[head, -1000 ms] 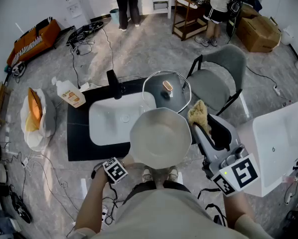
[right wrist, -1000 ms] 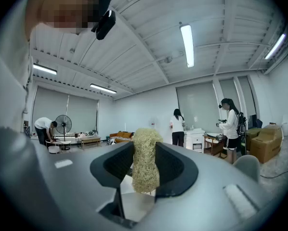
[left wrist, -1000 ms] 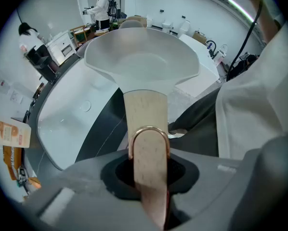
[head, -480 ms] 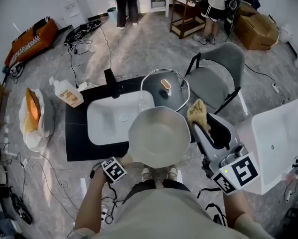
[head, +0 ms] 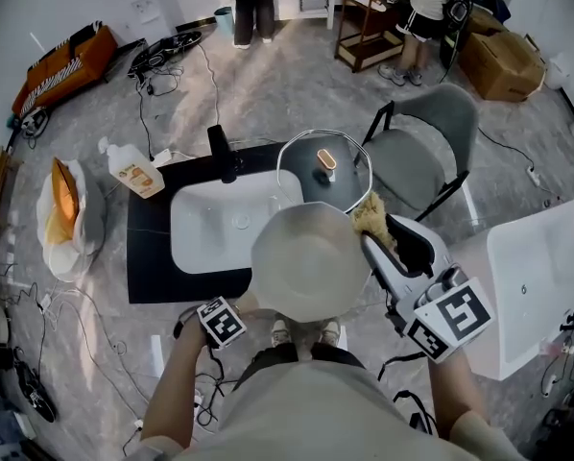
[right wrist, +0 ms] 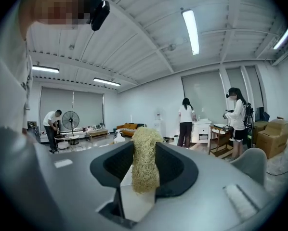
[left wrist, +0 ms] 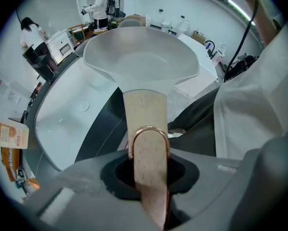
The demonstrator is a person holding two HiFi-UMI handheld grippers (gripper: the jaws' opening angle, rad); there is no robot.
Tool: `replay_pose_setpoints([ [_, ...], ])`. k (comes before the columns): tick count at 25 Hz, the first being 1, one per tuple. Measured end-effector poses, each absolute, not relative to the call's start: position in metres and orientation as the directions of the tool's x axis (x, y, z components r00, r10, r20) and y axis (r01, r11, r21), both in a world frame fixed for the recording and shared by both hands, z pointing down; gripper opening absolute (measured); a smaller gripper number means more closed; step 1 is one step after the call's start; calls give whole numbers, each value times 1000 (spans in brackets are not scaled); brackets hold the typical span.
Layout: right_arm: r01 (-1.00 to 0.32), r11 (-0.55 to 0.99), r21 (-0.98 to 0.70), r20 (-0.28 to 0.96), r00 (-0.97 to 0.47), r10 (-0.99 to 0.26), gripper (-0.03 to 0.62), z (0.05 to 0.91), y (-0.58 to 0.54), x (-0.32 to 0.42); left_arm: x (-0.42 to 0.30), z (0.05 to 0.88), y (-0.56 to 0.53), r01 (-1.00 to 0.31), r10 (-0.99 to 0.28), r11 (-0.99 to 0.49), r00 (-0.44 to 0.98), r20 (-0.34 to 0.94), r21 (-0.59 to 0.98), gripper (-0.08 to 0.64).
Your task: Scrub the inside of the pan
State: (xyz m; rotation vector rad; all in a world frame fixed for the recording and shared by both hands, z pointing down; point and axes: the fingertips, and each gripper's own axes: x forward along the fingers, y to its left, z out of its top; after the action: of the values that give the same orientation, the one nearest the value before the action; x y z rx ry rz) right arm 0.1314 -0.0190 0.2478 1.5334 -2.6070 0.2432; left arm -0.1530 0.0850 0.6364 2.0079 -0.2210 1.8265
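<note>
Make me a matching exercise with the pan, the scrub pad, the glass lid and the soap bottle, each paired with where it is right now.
1. pan
2. scrub pad
3. glass lid
4. soap bottle

A. at the far left corner of the counter
B. clamped in the right gripper
C. on the counter, right of the sink
D. held by its wooden handle in the left gripper

Pairs: 1-D, 2-B, 3-C, 4-A.

Seen from the head, the pan (head: 309,262) hides the near right corner of the sink (head: 220,224) and the front rim of the lid (head: 323,166). Its wooden handle (left wrist: 145,114) vanishes into the left tongs (left wrist: 148,174). The label on the bottle (head: 133,169) is too small to read.
</note>
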Motion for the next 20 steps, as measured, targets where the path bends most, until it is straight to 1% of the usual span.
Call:
replay_pose_setpoints([
  [7,-851,518,-85,215,-523,-825,147,283,-48,112,-154,637,85,-387,159,-901,128,979,197,82],
  [15,-813,574,-97,337,-570,-750,147,348,-72,80,-152,636,86,-385,178,-897,130,975,215,83],
  [20,-778,613,-135,403,-609,-684,147,391,-81,55,-153,636,85,-384,184,-896,132,974,221,83],
])
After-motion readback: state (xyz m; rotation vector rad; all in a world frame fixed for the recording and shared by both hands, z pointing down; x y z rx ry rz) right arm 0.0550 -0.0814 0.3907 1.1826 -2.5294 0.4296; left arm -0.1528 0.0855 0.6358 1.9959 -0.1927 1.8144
